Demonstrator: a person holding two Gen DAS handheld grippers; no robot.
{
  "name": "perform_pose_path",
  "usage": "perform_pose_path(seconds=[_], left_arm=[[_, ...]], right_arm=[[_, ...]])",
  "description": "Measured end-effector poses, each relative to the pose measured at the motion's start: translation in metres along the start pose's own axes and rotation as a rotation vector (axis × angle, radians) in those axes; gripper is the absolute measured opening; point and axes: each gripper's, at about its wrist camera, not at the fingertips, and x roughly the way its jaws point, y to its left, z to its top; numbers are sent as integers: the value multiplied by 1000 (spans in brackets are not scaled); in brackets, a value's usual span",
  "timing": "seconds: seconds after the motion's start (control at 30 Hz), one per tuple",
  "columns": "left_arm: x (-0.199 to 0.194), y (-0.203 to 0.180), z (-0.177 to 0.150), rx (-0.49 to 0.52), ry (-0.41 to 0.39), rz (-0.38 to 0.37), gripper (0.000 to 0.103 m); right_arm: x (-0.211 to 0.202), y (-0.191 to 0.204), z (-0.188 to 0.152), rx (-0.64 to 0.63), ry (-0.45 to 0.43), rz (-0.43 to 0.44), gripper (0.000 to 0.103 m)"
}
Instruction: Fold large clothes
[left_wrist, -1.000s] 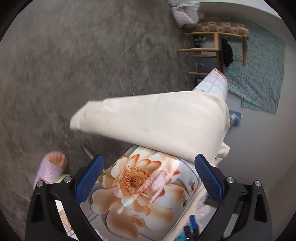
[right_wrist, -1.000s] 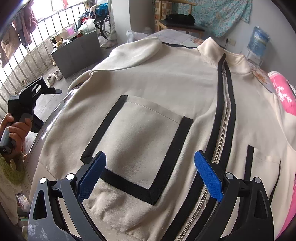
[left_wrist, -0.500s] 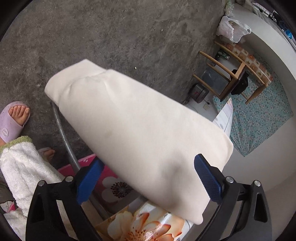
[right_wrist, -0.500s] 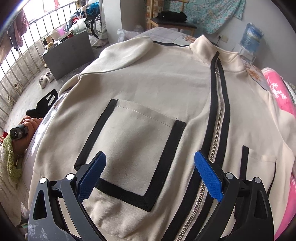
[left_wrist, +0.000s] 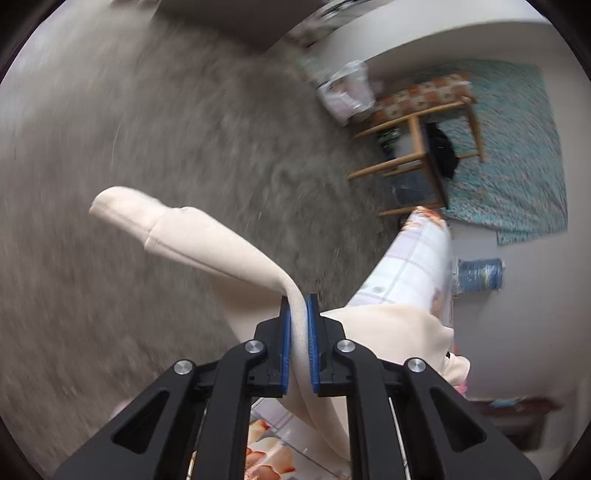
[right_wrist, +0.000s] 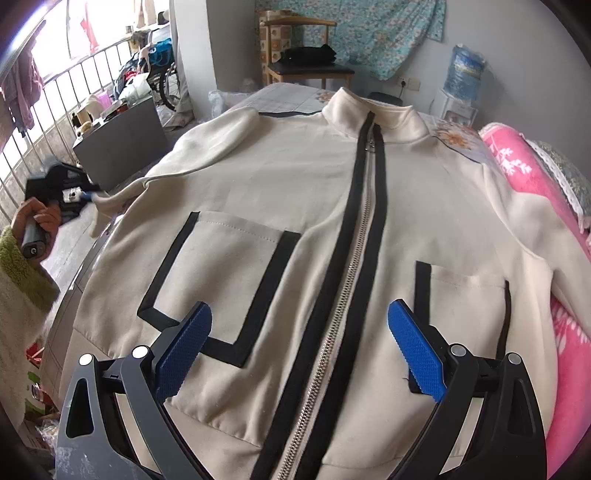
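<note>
Change: since a second ago the left gripper (left_wrist: 298, 325) has gone from wide apart over the sleeve to closing its jaws on it, and has lifted.
Left wrist view: blue pads pinch a fold of the cream sleeve (left_wrist: 207, 247); its cuff (left_wrist: 122, 205) sticks out past the jaws over the grey floor (left_wrist: 147, 110). A flower-print sheet (left_wrist: 413, 258) shows beside it.
Right wrist view: right gripper (right_wrist: 299, 354) hangs released, jaws wide, nothing between them, above the jacket (right_wrist: 295, 206), which lies face up, zipped, flat on the bed. The left gripper (right_wrist: 61, 184) shows at the far left, held in a hand (right_wrist: 35, 221), with the sleeve drawn out to it.
Risk: only a thin fold is pinched, so it may slip free on a quick swing.
Risk: pulling the sleeve across with the body unpinned could drag the jacket askew toward the bed edge.
</note>
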Motion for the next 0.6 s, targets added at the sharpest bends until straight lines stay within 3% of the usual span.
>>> perform_pose_path(seconds=[0.07,0.13,0.23,0.37,0.47,0.6], left_arm=[[-50,-67,-10,250,-158,21,7],[-93,-134,-39,496,-279,-4,8],[-128,-209,-103,788,-330,-74,8],[-124,-261,-197,1075,-226,-138,9],[-88,-261,-257,1156,-26,-181,13],[-26,-230,-303,1143,197,-105,44]], right_arm=[[-6,-9,-5,23,-9,-6,92],[-13,-18,-9,48,-22,-12,92],[-23,-32,-17,94,-39,-18,92],[-36,-52,-26,148,-58,-44,92],[-42,-66,-36,185,-60,-66,92],[-43,-86,-51,236,-36,-85,92]])
